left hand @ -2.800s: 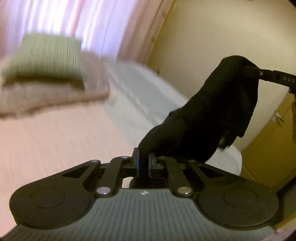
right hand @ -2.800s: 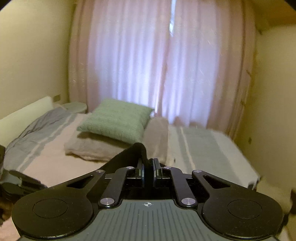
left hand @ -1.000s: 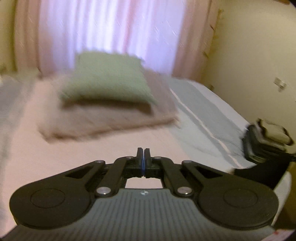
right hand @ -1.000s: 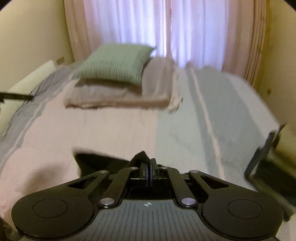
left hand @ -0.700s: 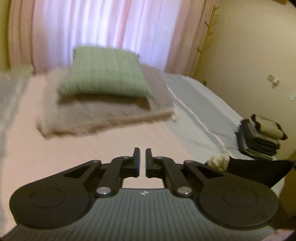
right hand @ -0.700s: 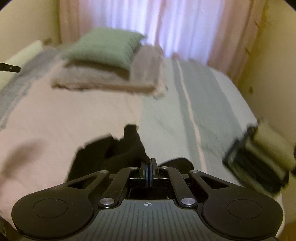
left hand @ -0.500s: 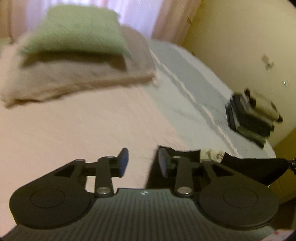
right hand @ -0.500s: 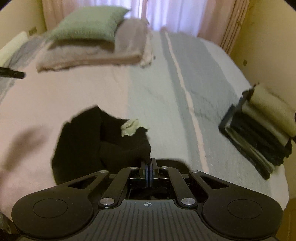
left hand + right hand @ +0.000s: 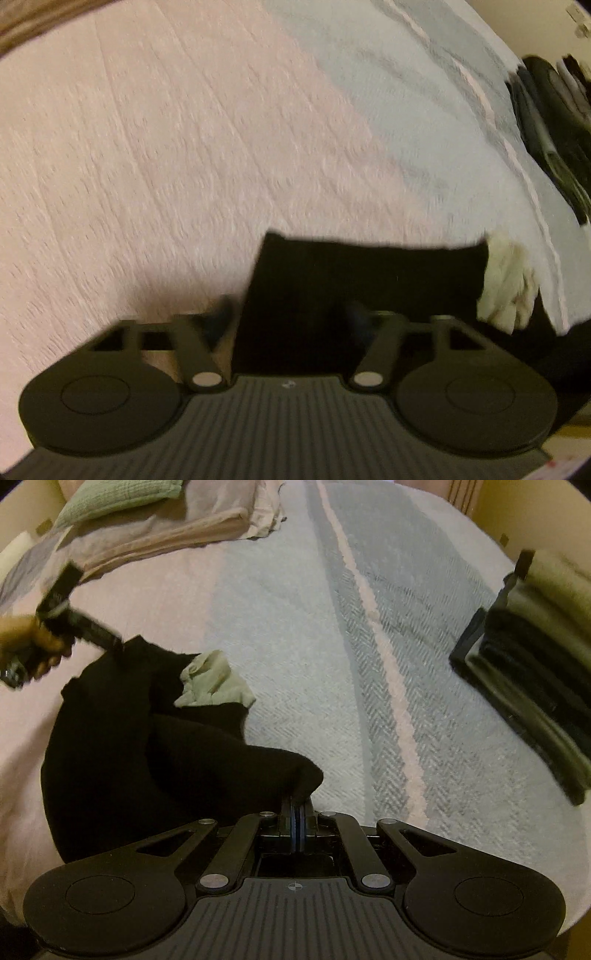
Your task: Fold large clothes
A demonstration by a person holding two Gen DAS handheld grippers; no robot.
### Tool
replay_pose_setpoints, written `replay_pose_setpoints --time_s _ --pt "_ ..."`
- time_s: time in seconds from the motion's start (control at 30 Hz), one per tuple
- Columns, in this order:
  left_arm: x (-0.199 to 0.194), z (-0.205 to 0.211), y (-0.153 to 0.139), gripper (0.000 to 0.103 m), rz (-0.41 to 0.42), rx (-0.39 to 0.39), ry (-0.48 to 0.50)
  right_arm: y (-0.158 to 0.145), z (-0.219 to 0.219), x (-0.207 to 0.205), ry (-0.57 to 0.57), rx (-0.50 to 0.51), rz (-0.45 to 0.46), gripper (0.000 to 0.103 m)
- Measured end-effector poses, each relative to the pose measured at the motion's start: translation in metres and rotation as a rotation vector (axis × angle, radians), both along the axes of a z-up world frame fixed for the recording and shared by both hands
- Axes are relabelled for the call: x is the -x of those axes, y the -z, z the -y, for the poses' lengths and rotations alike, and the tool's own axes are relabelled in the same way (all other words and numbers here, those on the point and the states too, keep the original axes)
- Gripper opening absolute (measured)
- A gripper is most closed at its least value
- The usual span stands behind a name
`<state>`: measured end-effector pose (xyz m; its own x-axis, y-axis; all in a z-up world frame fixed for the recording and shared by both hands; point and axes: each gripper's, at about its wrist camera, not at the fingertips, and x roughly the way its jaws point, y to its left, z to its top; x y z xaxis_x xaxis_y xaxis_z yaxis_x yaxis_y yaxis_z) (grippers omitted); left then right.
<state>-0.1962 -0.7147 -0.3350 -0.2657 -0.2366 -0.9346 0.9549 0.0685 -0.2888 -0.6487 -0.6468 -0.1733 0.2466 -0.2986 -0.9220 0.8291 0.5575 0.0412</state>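
A black garment [image 9: 129,738] lies crumpled on the bed, with a cream lining piece [image 9: 210,683] sticking out on top. My right gripper [image 9: 297,805] is shut on a fold of the garment at its near right corner. In the left wrist view my left gripper [image 9: 288,310] stands wide open just above the bed. The black garment [image 9: 351,280] lies flat between and beyond its fingers, and the cream lining [image 9: 506,284] shows at the right. The right wrist view shows a hand [image 9: 33,638] holding the left gripper at the garment's far left edge.
The bed cover [image 9: 295,609] is pink on the left and grey striped on the right. A stack of folded clothes [image 9: 535,664] sits at the bed's right edge. A green pillow [image 9: 122,498] on folded beige blankets [image 9: 166,528] lies at the head.
The garment came down from the air onto the bed. My left gripper opened, let go of it and dropped low over the cover. The right gripper stayed shut on the cloth.
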Motion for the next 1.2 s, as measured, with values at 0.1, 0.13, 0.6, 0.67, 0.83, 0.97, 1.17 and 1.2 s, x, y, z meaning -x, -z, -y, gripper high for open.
replay_pose_setpoints --time_s 0.1,0.13,0.6,0.67,0.83,0.97,1.17,1.2 --pt "-0.007 -0.024 -0.026 0.003 0.005 0.073 -0.042 -0.004 0.014 0.003 0.033 -0.008 0.072 0.000" --pt "-0.012 -0.036 -0.044 0.003 0.008 0.120 -0.064 -0.011 0.018 0.001 0.032 -0.004 0.095 0.000" --pt "-0.166 -0.172 -0.296 0.003 0.156 0.560 -0.517 -0.172 0.078 -0.095 -0.142 0.266 0.440 0.000" --pt "-0.196 -0.160 -0.298 0.003 0.195 0.591 -0.523 -0.168 0.107 -0.122 -0.162 0.297 0.444 0.000" --pt "-0.268 -0.117 -0.245 0.007 0.219 0.501 -0.529 -0.121 0.182 -0.200 -0.170 0.320 0.381 0.000" --pt "-0.285 -0.113 -0.192 0.013 0.275 0.383 -0.620 -0.053 0.215 -0.242 -0.092 0.252 0.295 0.010" --pt "-0.231 -0.163 -0.152 0.030 0.225 0.352 -0.589 0.015 0.170 -0.244 -0.159 0.134 0.253 0.042" --pt "-0.215 -0.164 -0.144 0.030 0.217 0.339 -0.558 0.027 0.159 -0.241 -0.176 0.108 0.238 0.043"
